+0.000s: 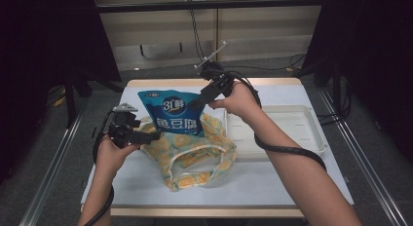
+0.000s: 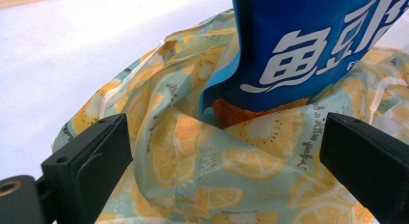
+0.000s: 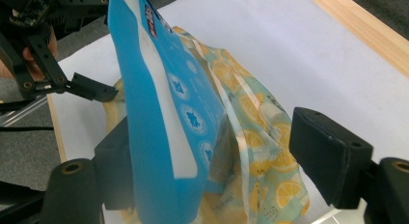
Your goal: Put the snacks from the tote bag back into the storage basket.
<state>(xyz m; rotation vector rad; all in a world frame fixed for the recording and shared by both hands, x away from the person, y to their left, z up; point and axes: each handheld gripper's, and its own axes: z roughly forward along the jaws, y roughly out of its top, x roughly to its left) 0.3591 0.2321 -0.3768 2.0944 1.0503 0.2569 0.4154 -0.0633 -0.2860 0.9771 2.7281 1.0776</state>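
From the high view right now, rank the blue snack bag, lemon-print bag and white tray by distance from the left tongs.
1. lemon-print bag: at the left tongs tips.
2. blue snack bag: just above, standing in it.
3. white tray: far right side.

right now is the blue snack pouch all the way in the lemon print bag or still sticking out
Sticking out: the blue snack pouch stands upright, its bottom inside the lemon print bag, most of it above the opening.

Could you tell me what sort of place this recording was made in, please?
Probably a lab data-collection station: a white-topped table between dark curtains, cables on the grey floor, and a metal frame overhead.
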